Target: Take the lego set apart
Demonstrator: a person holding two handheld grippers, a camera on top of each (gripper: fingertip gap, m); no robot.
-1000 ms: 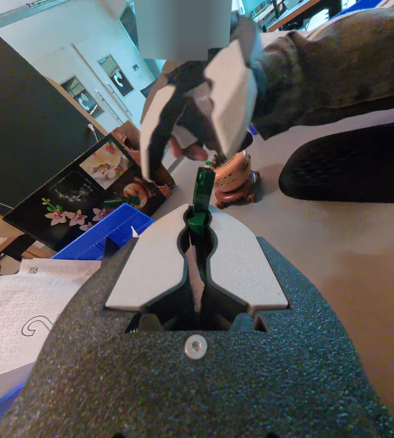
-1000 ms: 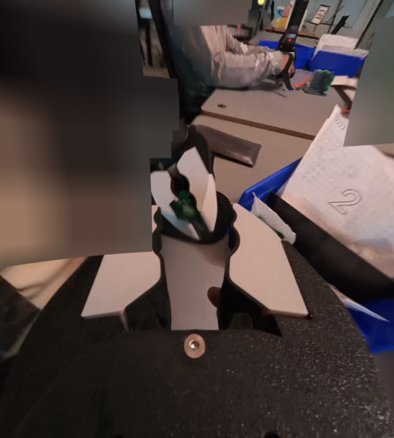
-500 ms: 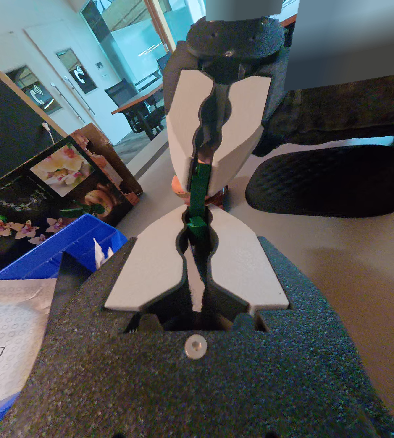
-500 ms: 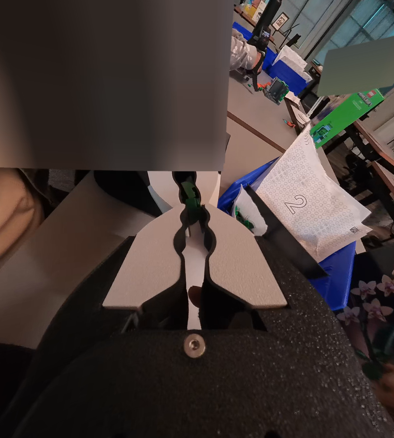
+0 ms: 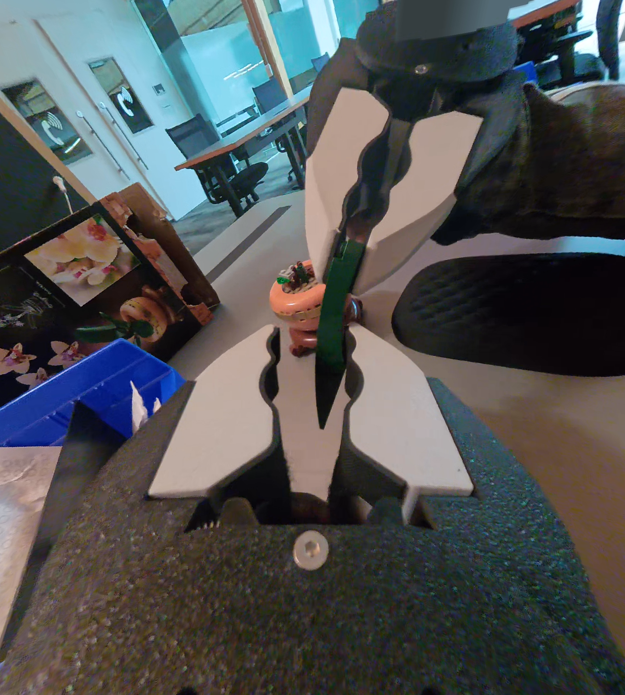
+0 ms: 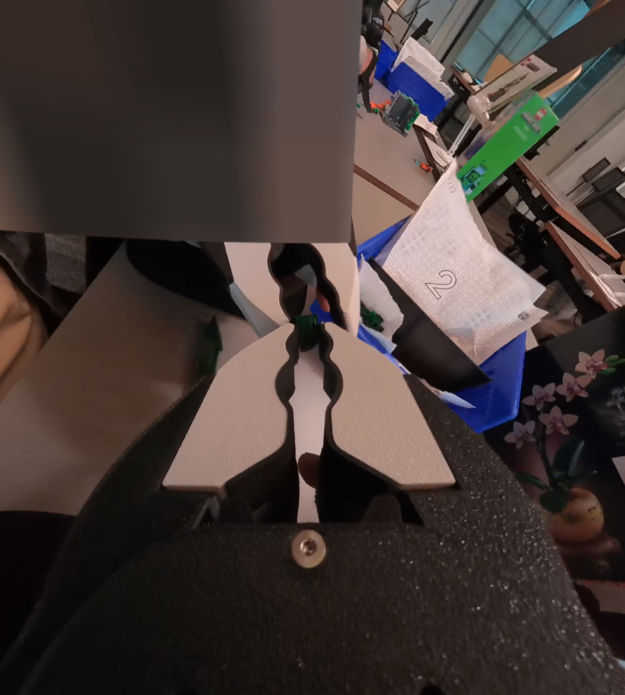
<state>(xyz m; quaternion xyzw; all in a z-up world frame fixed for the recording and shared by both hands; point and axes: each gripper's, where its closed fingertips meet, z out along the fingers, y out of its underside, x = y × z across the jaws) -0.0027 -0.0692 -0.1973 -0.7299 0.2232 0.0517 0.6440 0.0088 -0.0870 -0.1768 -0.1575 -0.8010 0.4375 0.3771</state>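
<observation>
A long dark green lego leaf [image 5: 335,312] hangs point down from my right gripper [image 5: 352,244], which is shut on its upper end. The leaf's tip sits in the gap between my left gripper's [image 5: 313,331] white fingers [image 5: 228,413], which are open and do not touch it. In the right wrist view, my right gripper [image 6: 308,327] pinches the green piece [image 6: 305,333], with the open left gripper [image 6: 311,297] just beyond. A salmon lego flower pot [image 5: 296,301] stands on the grey table [image 5: 529,432] behind the leaf.
A blue bin [image 5: 77,391] with a white numbered bag [image 6: 450,293] is to my left. An orchid-printed box [image 5: 77,270] stands behind it. A black mesh pad [image 5: 529,312] lies at right. A small green piece [image 6: 207,349] lies on the table. Left and right tips are no more than a few centimetres apart.
My right gripper came in and shut on the leaf's upper end. My left gripper then opened and let go, so the leaf now hangs from the right gripper alone.
</observation>
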